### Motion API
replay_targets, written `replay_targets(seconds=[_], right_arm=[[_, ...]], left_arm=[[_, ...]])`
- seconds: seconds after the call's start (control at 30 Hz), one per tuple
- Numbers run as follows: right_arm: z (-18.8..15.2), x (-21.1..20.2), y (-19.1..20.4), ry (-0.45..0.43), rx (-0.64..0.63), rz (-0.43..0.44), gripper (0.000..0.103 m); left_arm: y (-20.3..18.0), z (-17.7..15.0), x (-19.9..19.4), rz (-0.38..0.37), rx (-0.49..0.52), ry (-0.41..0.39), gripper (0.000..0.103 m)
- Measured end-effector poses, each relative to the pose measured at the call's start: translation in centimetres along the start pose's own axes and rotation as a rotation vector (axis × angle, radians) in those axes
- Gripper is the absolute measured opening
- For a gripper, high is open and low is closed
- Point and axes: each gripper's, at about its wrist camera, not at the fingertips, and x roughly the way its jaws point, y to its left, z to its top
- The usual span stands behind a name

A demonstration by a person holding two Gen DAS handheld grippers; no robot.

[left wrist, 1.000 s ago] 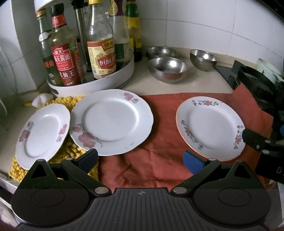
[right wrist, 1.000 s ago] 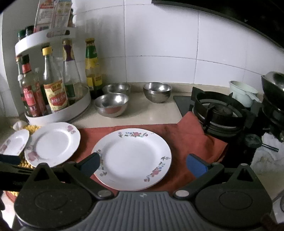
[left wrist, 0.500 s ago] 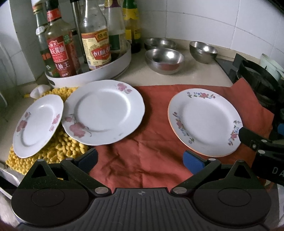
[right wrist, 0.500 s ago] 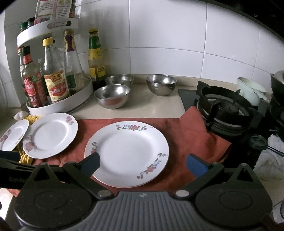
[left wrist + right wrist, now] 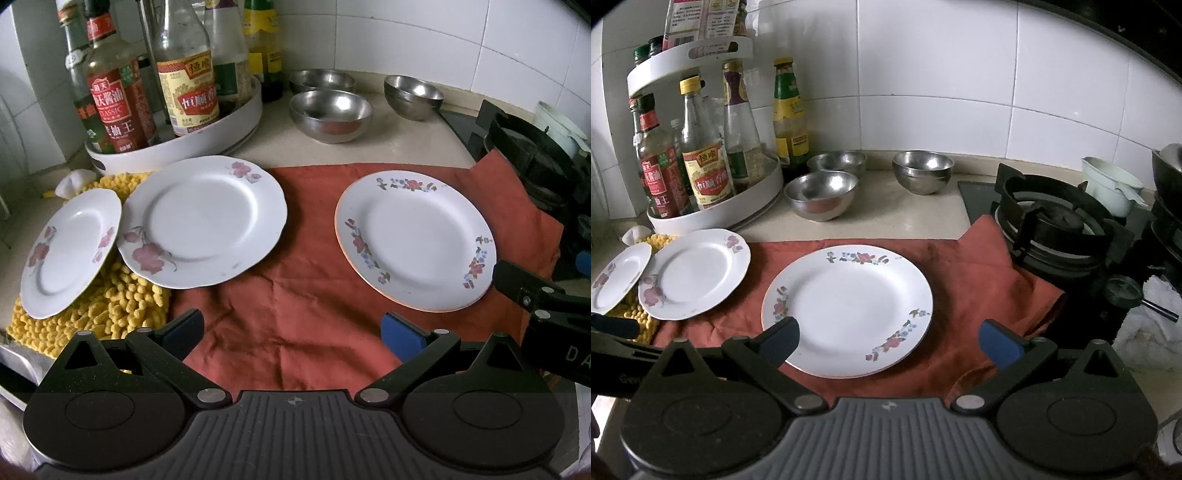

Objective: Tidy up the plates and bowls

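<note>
Three plates lie on your bench: one [image 5: 846, 308] on the red cloth [image 5: 967, 273], two [image 5: 201, 219] [image 5: 66, 251] partly on the yellow mat [image 5: 122, 302]. Three steel bowls [image 5: 822, 194] sit behind. Your left gripper [image 5: 291, 332] and right gripper [image 5: 888, 338] are both released, holding nothing.

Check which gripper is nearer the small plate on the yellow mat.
Left. The left gripper hovers open just right of the small plate; the right gripper, also open, sits farther right, over the multicolour-flowered plate.

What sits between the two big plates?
Only bare red cloth between the pink-flower plate and the floral-rimmed plate, seen in both wrist views.
</note>
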Motion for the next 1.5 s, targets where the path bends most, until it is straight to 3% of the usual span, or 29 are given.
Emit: replay_targets(seconds=[1.5], right_arm=[[0.2, 1.0, 1.3, 0.027, -0.008, -0.003, 0.1]], left_arm=[[1.1, 0.4, 1.4, -0.009, -0.013, 0.045, 0.103]])
